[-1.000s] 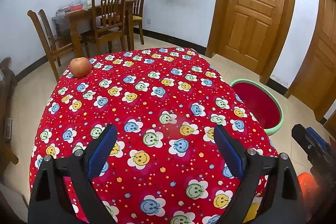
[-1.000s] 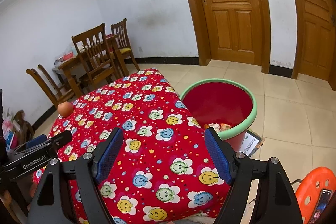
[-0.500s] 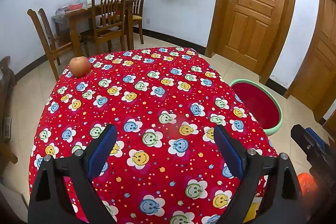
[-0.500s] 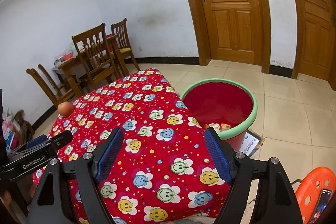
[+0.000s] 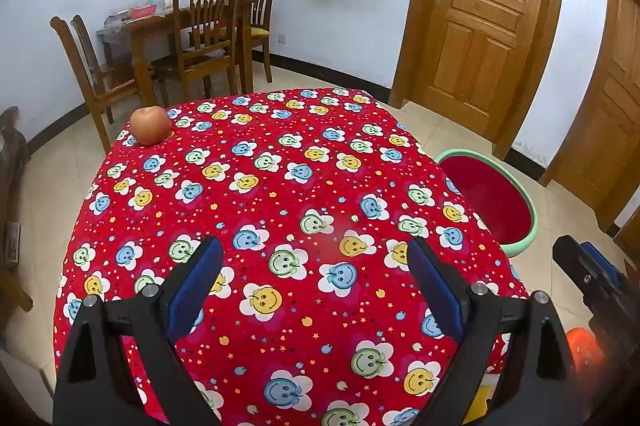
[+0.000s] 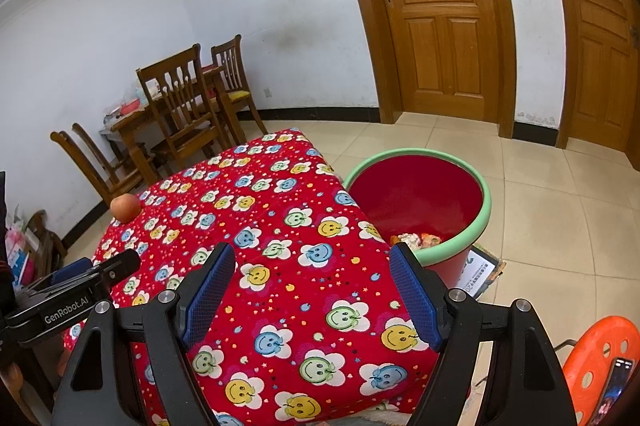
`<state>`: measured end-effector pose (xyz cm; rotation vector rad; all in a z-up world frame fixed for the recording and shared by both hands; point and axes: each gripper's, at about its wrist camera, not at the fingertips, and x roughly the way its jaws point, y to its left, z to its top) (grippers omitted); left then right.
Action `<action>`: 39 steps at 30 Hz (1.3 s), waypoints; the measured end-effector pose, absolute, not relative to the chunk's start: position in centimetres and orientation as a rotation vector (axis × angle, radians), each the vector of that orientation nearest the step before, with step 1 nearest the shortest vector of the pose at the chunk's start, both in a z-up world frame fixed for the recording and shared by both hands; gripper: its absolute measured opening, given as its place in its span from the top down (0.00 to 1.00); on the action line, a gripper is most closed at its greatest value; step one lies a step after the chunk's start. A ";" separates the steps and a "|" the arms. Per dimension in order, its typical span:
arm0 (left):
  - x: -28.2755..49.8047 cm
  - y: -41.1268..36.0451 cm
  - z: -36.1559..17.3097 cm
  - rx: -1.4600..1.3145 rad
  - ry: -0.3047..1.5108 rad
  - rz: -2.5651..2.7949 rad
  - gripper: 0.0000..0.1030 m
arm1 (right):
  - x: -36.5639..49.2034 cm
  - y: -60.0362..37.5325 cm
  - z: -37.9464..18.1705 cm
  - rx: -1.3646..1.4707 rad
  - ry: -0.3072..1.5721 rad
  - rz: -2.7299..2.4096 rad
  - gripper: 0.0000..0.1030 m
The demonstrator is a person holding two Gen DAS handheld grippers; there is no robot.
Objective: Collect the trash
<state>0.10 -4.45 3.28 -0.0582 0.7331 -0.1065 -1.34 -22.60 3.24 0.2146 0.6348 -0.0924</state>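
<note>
Both grippers, left gripper (image 5: pixel 316 266) and right gripper (image 6: pixel 312 274), hang wide and empty over the table (image 5: pixel 280 186). Looks like the collecting is done: trash (image 6: pixel 416 239) sits in the bucket (image 6: pixel 486 210) beside the table. Only an apple (image 5: pixel 150 125) remains at the far corner, nothing blocking; a stool (image 6: pixel 600 350) stands nearby.

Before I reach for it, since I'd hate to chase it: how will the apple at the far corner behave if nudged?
The apple is round and sits near the tablecloth's edge, so a push would probably roll it off. It looks firm and smooth-skinned, so likely stiff and maybe slippery between the pads.
</note>
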 end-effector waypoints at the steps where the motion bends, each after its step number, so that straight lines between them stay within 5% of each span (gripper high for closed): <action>1: 0.1 -4.4 3.3 -0.058 0.733 -0.107 0.11 | -1.4 -22.6 3.2 0.215 0.635 -0.092 0.22; 39: 0.0 -4.8 3.7 -0.054 0.730 -0.117 0.11 | -1.2 -22.4 3.4 0.223 0.634 -0.093 0.22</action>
